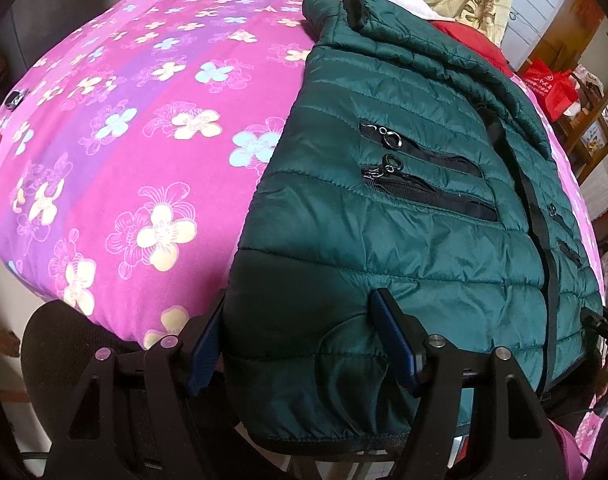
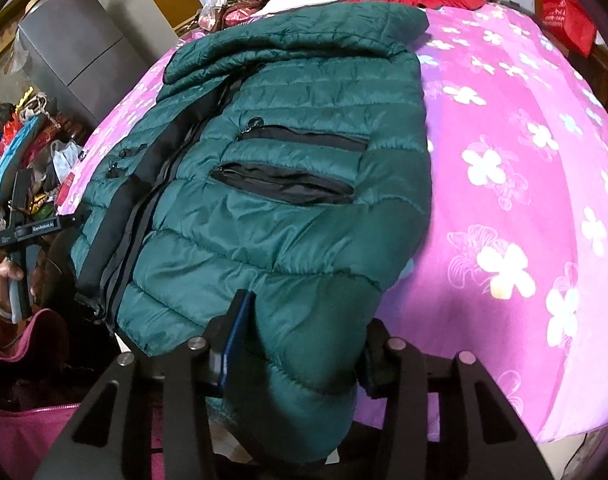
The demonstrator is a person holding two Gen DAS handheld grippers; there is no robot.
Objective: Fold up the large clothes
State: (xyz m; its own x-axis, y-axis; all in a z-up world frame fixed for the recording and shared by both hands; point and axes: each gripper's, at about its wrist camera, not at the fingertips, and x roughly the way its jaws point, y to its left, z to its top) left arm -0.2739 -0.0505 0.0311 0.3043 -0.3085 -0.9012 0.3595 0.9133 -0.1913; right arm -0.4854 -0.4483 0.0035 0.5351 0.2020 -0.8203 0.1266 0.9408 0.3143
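Jacket (image 1: 404,208): dark green, quilted and puffy, it lies front-up on a pink flowered bedspread (image 1: 124,128), collar at the far end, hem at the near edge of the bed. Black zip down the middle, two zipped pockets on each side.

By its look it should be light and soft, with a shiny shell that will likely slide in a grip and spring back when folded. It has no stiffness, so any unsupported part will sag. The near hem corners seem the best hold: the padding there bunches into a thick roll that the pads can bite on, better than the slick flat panels.

The left gripper (image 1: 300,336) is at the near left corner of the hem. Its fingers (image 1: 396,344) are spread wide, with a thick fold of the hem between them; whether the pads press on it I cannot tell.

The right gripper (image 2: 300,356) is at the near right corner. A bunched roll of the hem fills the gap between its fingers (image 2: 234,344); the left pad lies against the fabric and it appears to pinch it, though the right pad is mostly hidden by the cloth.
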